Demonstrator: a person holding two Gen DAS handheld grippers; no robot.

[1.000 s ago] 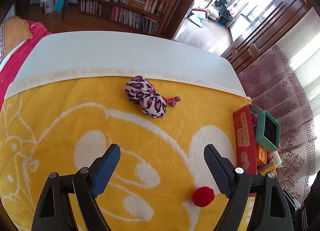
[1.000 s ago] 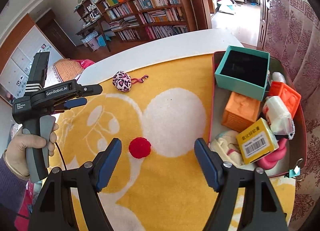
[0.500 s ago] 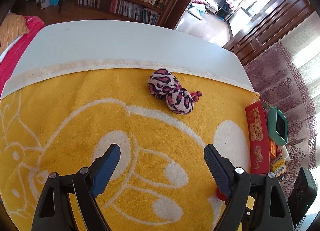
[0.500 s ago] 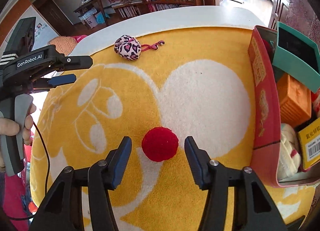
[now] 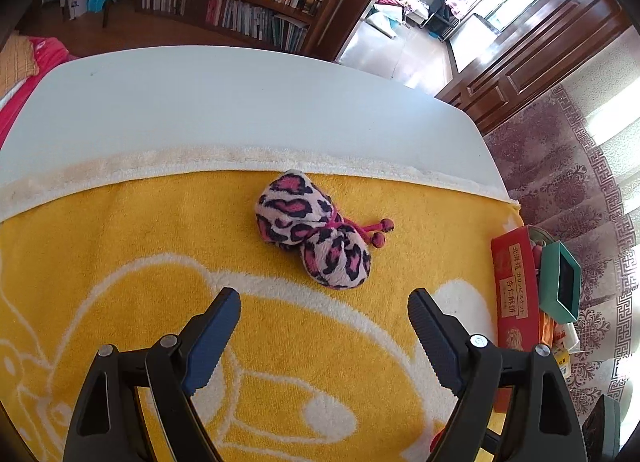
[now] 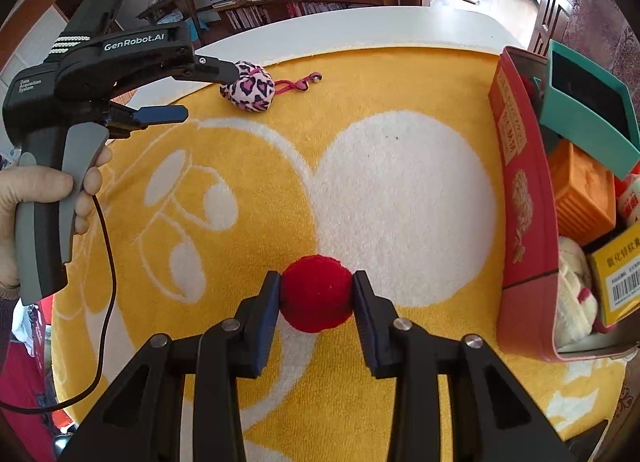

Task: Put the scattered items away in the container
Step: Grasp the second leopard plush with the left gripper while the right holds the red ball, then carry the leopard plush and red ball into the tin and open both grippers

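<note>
A pink leopard-print pouch (image 5: 312,238) with pink cords lies on the yellow towel (image 5: 120,254) near its far edge; it also shows in the right wrist view (image 6: 249,88). My left gripper (image 5: 324,326) is open and empty, just short of the pouch. My right gripper (image 6: 316,294) is shut on a red pompom ball (image 6: 316,293) that rests on the towel (image 6: 400,182). The red container (image 6: 520,198) stands at the right, full of items, and shows in the left wrist view (image 5: 514,282).
In the container lie a teal box (image 6: 588,102), an orange block (image 6: 580,198), a yellow barcode box (image 6: 620,274) and a white knitted item (image 6: 572,294). The left hand-held gripper body (image 6: 100,74) hovers at the left. The white table (image 5: 240,110) ends beyond the towel.
My right gripper came down around the red ball and closed on it. My left gripper moved forward towards the leopard pouch, still open.
</note>
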